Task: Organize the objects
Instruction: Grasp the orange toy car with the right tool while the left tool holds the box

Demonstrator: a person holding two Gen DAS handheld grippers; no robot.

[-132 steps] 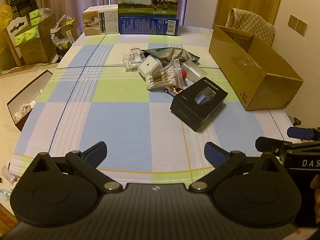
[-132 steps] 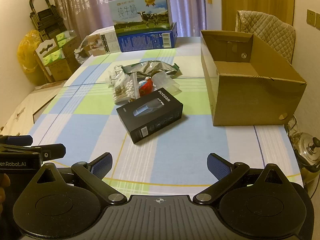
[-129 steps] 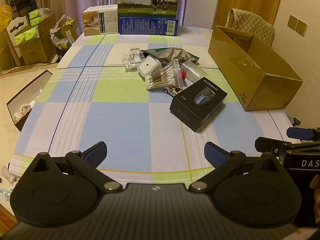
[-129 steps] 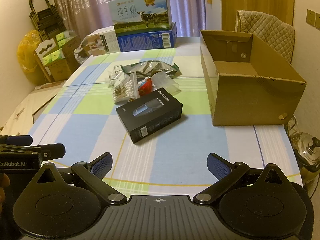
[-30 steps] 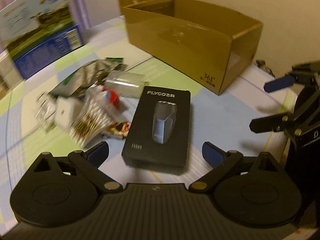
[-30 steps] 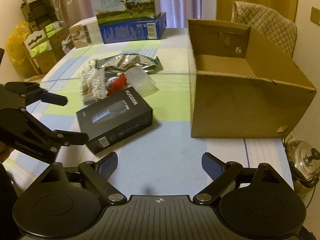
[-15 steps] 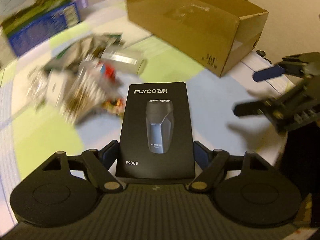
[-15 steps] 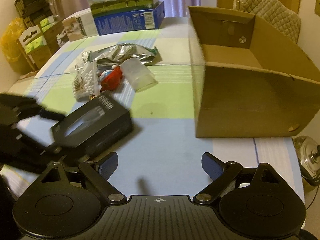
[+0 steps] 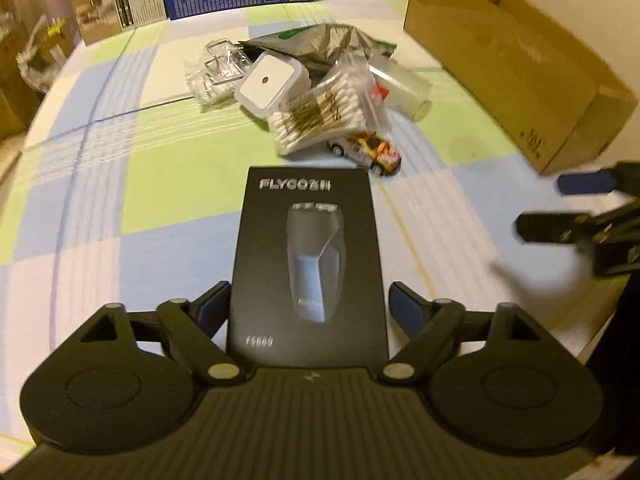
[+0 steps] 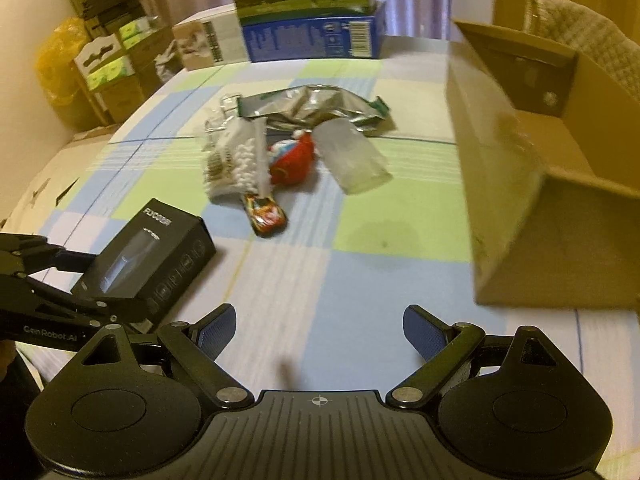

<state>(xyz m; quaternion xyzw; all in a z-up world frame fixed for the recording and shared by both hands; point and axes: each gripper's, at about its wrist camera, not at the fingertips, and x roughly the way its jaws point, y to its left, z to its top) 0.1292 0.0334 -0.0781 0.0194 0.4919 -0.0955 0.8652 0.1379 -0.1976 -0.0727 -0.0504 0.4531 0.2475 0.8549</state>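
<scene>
Left gripper point(image 9: 308, 306) clamping black rectangular shaver box point(image 9: 308, 256) between its 2 fingers, right gripper point(image 10: 320, 330) spread wide and empty, open brown cardboard box point(image 10: 532, 184) ahead to its right

Black FLYCO shaver box point(image 9: 308, 256), face up, near edge of table. Beyond it: toy car point(image 9: 366, 149), cotton-swab bag point(image 9: 324, 118), clear cup point(image 10: 354, 156).

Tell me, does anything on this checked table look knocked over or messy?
Yes. A frosted clear plastic cup lies on its side in a jumbled heap with a crumpled silver foil bag and a clear bag of cotton swabs. A small toy car sits beside them.
</scene>
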